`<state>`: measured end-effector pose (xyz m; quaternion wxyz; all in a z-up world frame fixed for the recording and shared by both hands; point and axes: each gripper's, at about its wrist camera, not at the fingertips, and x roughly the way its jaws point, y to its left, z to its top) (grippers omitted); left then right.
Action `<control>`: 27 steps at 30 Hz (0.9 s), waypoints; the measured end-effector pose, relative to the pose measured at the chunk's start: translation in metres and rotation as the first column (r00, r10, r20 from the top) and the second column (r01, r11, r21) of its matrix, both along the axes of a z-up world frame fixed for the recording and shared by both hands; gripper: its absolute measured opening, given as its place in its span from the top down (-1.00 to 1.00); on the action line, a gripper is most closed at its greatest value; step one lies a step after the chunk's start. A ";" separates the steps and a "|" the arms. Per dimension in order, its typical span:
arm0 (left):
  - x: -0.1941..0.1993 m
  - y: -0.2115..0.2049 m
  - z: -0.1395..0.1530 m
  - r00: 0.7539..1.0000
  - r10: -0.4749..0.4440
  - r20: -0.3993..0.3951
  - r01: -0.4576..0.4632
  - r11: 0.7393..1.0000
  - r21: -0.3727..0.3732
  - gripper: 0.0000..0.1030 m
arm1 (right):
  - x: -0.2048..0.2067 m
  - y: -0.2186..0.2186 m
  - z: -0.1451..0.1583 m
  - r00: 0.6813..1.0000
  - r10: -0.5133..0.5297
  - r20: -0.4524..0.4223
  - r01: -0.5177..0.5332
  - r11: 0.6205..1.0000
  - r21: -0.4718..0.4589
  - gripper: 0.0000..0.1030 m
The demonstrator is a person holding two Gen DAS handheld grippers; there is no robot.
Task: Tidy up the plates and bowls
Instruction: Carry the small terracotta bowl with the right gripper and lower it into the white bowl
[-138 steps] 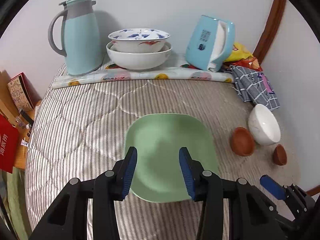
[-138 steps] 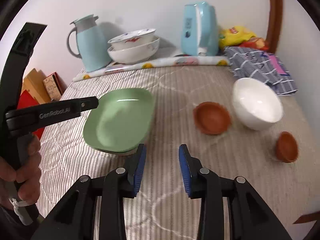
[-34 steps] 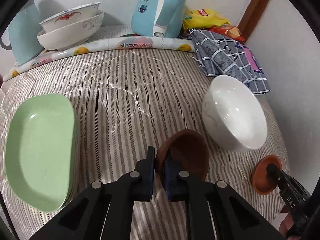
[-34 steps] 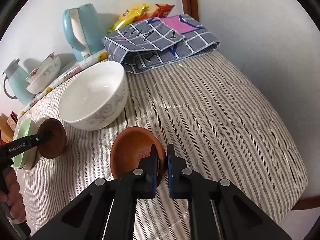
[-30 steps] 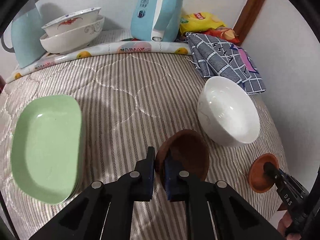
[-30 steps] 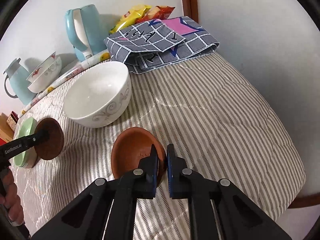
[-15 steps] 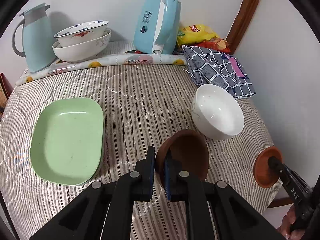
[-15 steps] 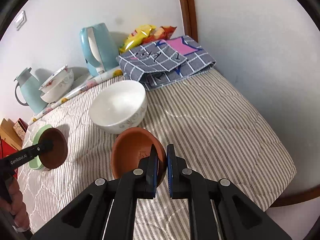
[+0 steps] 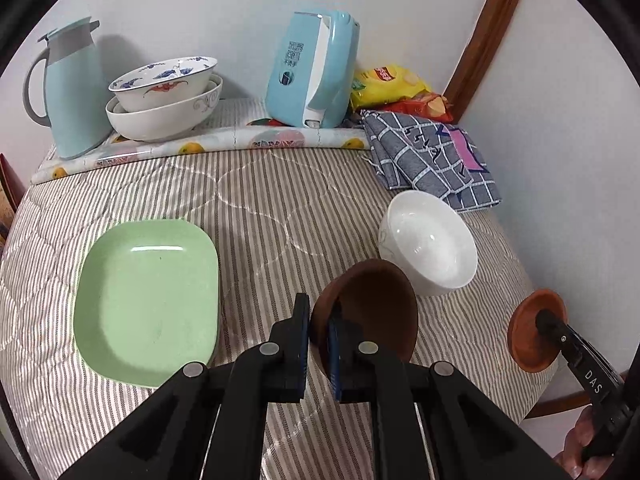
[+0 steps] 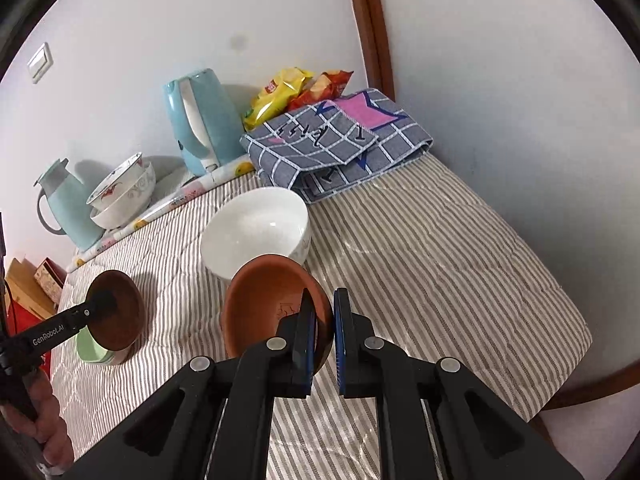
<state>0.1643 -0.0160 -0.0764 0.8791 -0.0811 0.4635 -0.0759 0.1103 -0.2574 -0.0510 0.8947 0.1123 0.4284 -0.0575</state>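
Both hands carry a small bowl clear of the striped quilt (image 9: pixel 280 208). The left gripper (image 9: pixel 319 344) is clamped on the near rim of the dark brown bowl (image 9: pixel 372 312), which hangs tilted above the quilt, between the green plates (image 9: pixel 148 300) and the white bowl (image 9: pixel 430 244). The right gripper (image 10: pixel 323 332) is clamped on the rim of the terracotta bowl (image 10: pixel 272 304), also lifted and tilted, just in front of the white bowl in its own view. A hand shows at the frame edge in each view, behind the other gripper.

Step in hand: carrying the two small bowls, likely to nest them together or into a stack. The green plates look already stacked at the left. Two patterned bowls (image 9: pixel 164 96) sit nested at the back on the floral mat (image 9: pixel 208 144), beside the jug (image 9: pixel 70 92) and the kettle (image 9: pixel 316 68). The white bowl sits alone and upright near the checked cloth (image 9: pixel 436 160).

Next move probably calls for levelling one small bowl, setting it down or into the white bowl, then bringing the other over it and letting go only once the rims are seated. Thin rim grips on tilted bowls could slip, and the soft quilt gives a poor base, so placement should be slow. Which target is meant cannot be told.
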 end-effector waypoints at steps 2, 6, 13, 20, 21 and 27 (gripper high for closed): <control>0.002 0.001 0.001 1.000 -0.003 0.001 0.003 1.000 -0.004 0.83 | 0.005 0.003 0.001 1.000 0.009 -0.001 -0.009 1.000 -0.003 0.83; 0.009 0.003 0.000 1.000 -0.005 -0.001 0.005 1.000 -0.002 0.83 | 0.015 0.008 0.002 1.000 0.019 0.005 -0.019 1.000 -0.006 0.83; 0.024 0.010 -0.002 1.000 0.001 -0.005 -0.001 1.000 0.002 0.83 | 0.038 0.017 0.000 0.999 0.035 0.008 -0.034 0.999 -0.008 0.83; 0.041 0.015 -0.001 1.000 0.005 -0.001 -0.005 1.000 0.001 0.83 | 0.060 0.022 -0.002 0.998 0.054 0.019 -0.054 0.998 -0.016 0.83; 0.044 0.015 -0.001 1.000 0.005 -0.002 -0.005 1.000 0.002 0.83 | 0.064 0.023 -0.002 0.998 0.054 0.019 -0.053 0.998 -0.021 0.83; 0.056 0.016 -0.006 1.000 0.003 -0.011 -0.003 1.000 0.007 0.83 | 0.084 0.029 -0.010 0.998 0.070 0.007 -0.070 0.997 -0.031 0.83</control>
